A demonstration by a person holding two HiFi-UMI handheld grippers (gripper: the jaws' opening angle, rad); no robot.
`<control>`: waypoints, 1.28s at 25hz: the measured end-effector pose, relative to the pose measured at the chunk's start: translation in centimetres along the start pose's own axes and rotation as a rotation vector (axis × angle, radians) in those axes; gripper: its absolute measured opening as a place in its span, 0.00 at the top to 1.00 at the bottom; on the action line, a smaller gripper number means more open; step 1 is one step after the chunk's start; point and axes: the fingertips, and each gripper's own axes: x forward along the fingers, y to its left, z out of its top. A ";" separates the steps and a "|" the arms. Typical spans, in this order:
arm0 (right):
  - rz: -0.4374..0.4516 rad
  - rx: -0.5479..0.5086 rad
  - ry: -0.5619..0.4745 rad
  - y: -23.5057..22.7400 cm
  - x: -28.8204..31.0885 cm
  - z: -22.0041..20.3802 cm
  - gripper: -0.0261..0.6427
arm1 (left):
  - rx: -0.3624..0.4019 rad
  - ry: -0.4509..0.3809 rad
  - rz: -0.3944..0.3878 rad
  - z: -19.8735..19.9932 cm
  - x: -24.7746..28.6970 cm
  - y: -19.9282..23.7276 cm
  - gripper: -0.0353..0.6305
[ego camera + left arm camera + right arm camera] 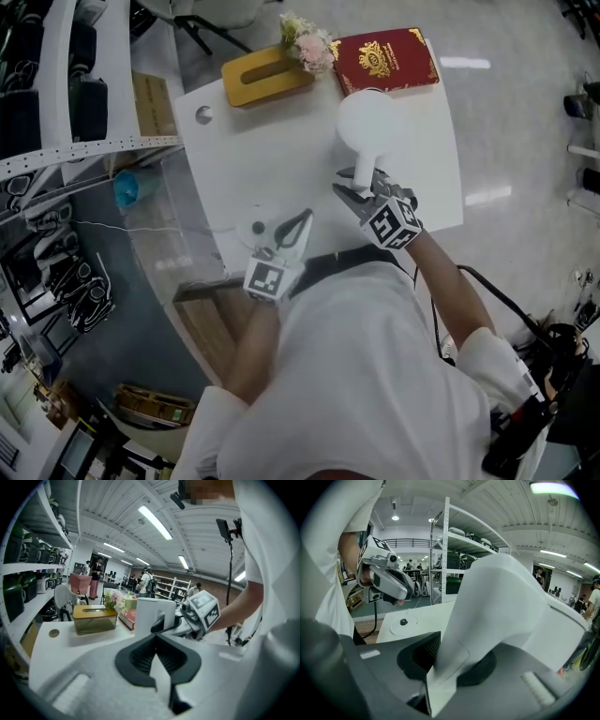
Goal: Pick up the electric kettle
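Kettle (370,124) upright, long axis vertical, handle (365,161) toward person; right gripper (352,184) pinching handle; left gripper (306,219) jaws together, empty.

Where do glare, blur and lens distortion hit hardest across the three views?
Head view: light streaks glare on the glossy floor; the white kettle nearly merges with the white table. Left gripper view: strong fisheye, dark corners, ceiling lights blown out. Right gripper view: the kettle's handle crowds the lens, soft and featureless.
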 end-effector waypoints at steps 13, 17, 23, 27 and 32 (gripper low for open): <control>-0.061 -0.025 0.019 1.2 0.6 -2.2 0.84 | -0.040 -0.006 0.007 -0.6 -0.2 0.9 0.94; -0.070 -0.023 0.021 1.8 0.6 -2.8 0.84 | -0.045 -0.001 -0.003 -1.3 -0.4 0.5 0.94; -0.084 -0.020 0.011 2.2 0.9 -3.4 0.84 | -0.063 0.007 -0.003 -2.6 -0.7 0.1 0.94; -0.087 -0.014 0.008 2.4 1.1 -3.9 0.85 | -0.065 0.009 -0.002 -3.4 -1.3 -0.1 0.94; -0.106 -0.008 0.003 2.8 1.3 -4.3 0.84 | -0.068 0.005 0.005 -4.6 -2.6 -0.2 0.94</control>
